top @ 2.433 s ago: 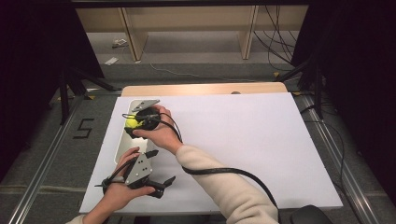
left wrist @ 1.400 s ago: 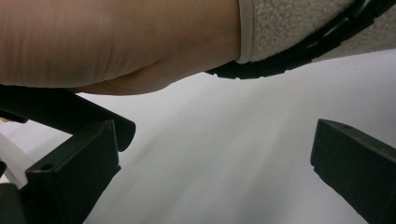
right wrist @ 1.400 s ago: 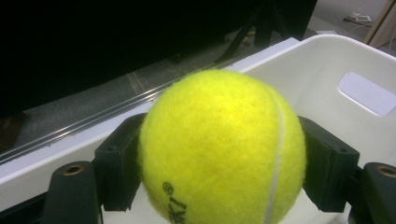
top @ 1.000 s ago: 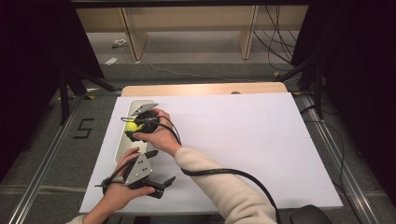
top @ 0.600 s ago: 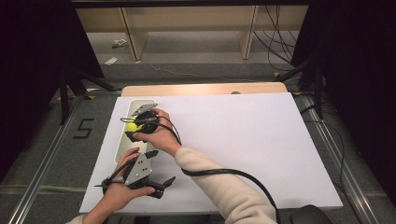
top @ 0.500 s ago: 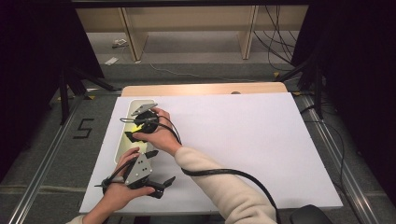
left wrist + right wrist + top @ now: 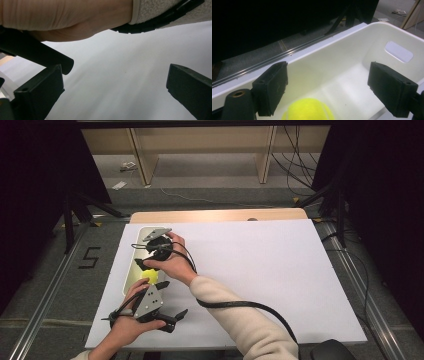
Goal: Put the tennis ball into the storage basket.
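Right claw wide over tennis ball in bin

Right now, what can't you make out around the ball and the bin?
- Tennis ball: right gripper view, lower half cut off by the bottom edge; whether it rests on the bin floor is unclear.
- White bin: high view, the right hand and right claw cover most of it.
- Bin handle slot: what lies beyond is unreadable.
- Left claw: left gripper view, open, nothing between; the forearm blocks the bin.
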Tool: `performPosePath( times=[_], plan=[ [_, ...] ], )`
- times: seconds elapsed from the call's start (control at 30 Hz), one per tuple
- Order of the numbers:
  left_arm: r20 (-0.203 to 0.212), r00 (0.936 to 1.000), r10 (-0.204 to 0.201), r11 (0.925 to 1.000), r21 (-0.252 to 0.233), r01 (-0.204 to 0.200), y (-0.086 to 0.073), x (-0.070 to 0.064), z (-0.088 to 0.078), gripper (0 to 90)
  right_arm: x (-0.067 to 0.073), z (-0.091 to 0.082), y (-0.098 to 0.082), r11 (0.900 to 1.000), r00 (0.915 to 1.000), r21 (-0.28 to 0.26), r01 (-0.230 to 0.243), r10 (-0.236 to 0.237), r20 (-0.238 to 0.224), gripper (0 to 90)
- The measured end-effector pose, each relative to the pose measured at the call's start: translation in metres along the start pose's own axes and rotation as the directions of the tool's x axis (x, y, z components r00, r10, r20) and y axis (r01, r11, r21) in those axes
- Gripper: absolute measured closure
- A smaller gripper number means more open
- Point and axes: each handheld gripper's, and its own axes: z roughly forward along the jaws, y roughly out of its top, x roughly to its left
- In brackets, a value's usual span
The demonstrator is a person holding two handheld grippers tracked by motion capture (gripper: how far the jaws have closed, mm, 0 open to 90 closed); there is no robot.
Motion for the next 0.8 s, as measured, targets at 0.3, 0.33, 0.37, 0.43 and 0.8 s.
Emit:
performPosePath(
  times=[0.3,0.33,0.37,0.43,0.8],
  plan=[
    [0.000,1.0000,0.000,1.0000,0.001,0.000,0.000,0.000,0.000,0.5,-0.007,-0.017,-0.001,1.000,0.9999,-0.013,-0.006,0.006,0.013,16.3],
    [0.000,1.0000,0.000,1.0000,0.001,0.000,0.000,0.000,0.000,0.5,-0.008,-0.019,-0.001,1.000,0.9999,-0.013,-0.004,0.004,0.015,16.2],
    [-0.001,1.0000,0.000,1.0000,0.001,0.000,0.000,0.000,0.000,0.5,-0.009,-0.021,-0.002,1.000,0.9998,-0.018,-0.006,0.007,0.020,16.2],
    [-0.001,1.0000,0.000,1.0000,0.002,0.000,0.000,0.000,0.000,0.5,-0.011,-0.025,-0.003,1.000,0.9996,-0.021,-0.016,0.017,0.023,16.2],
    [-0.002,1.0000,-0.001,1.0000,0.004,0.001,-0.001,0.000,0.000,0.5,-0.020,-0.042,-0.009,0.999,0.9981,-0.037,-0.035,0.037,0.049,16.3]
  ],
)
